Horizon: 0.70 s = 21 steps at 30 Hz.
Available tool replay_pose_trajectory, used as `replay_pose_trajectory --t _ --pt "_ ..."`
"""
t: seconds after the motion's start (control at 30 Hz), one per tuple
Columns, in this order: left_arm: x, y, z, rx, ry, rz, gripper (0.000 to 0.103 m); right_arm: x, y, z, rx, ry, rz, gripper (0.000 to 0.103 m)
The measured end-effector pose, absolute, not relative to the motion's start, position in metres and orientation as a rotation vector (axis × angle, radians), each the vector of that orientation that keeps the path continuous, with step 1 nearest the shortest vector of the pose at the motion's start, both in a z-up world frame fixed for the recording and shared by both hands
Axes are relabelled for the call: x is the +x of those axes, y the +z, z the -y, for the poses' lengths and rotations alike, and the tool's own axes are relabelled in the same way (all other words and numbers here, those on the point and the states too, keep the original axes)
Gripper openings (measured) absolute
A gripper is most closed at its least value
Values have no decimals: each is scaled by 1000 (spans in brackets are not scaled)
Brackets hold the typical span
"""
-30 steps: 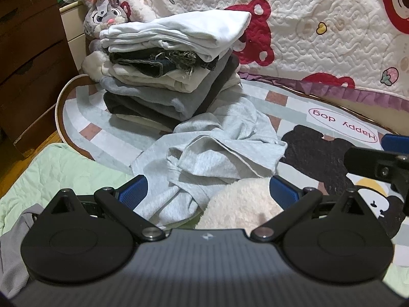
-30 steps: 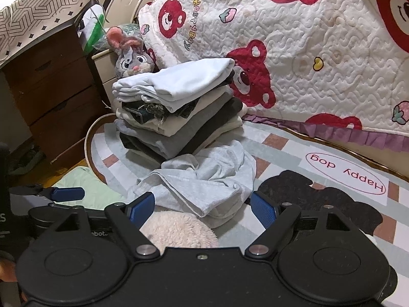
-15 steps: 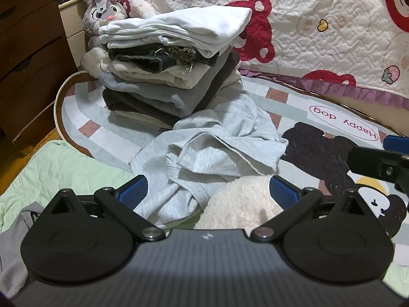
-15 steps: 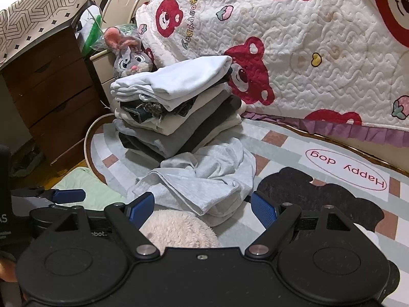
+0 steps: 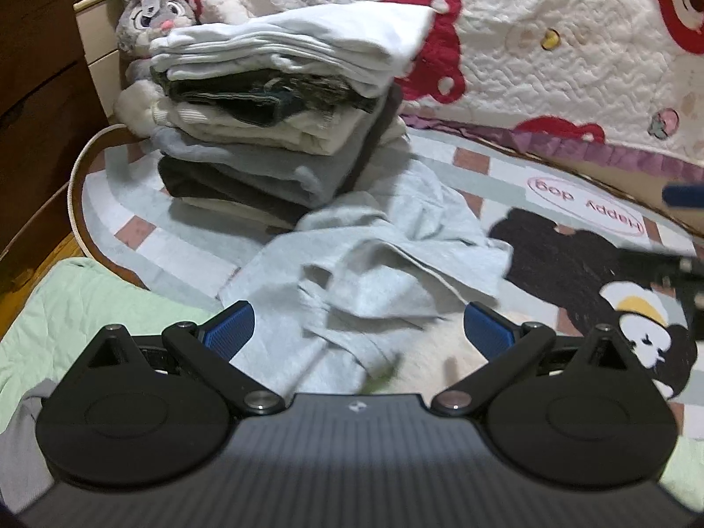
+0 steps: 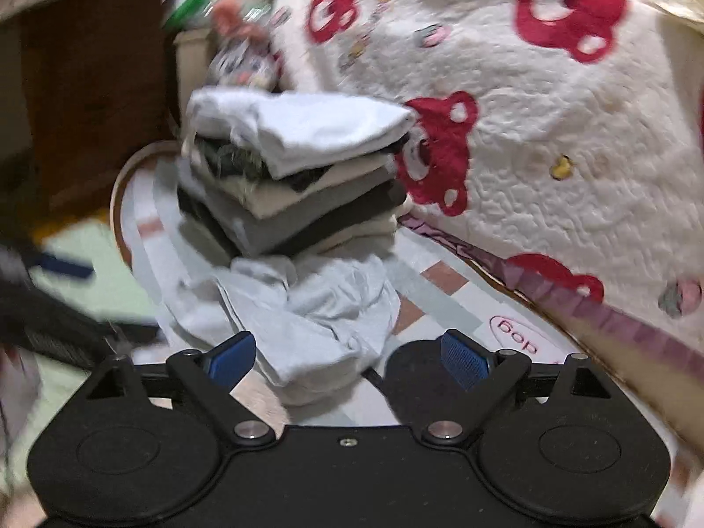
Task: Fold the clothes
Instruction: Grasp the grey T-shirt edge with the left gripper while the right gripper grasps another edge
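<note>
Here both claws, left (image 5: 357, 330) and right (image 6: 350, 358), gape wide, empty, near the crumpled grey garment (image 5: 378, 264).

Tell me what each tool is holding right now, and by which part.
Nothing. The left tool and right tool are both open and empty, above the crumpled grey garment, which no finger grips.

Apparently "Happy dog" on mat (image 5: 506, 163)
</note>
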<state>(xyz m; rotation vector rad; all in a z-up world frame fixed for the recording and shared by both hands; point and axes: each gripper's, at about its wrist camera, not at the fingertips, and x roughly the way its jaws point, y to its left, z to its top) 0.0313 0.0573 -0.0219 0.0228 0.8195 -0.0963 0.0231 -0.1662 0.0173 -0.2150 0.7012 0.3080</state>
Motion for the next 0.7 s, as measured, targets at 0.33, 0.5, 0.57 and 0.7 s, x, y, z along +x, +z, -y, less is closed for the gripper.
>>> replay_pose_trajectory --t 0.33,0.5,0.57,0.7 --pt "59 -86 -103 7 -122 -865 72 103 -49 191 155 460 -893 94" --pt "57 -105 -106 63 -149 -834 71 151 -111 232 634 430 -1191 94" --pt "59 -112 -108 57 -179 -838 74 156 -128 243 793 465 -1219 94" --pt "67 -130 -118 -22 -246 -856 88 169 -152 241 871 426 -1240 94"
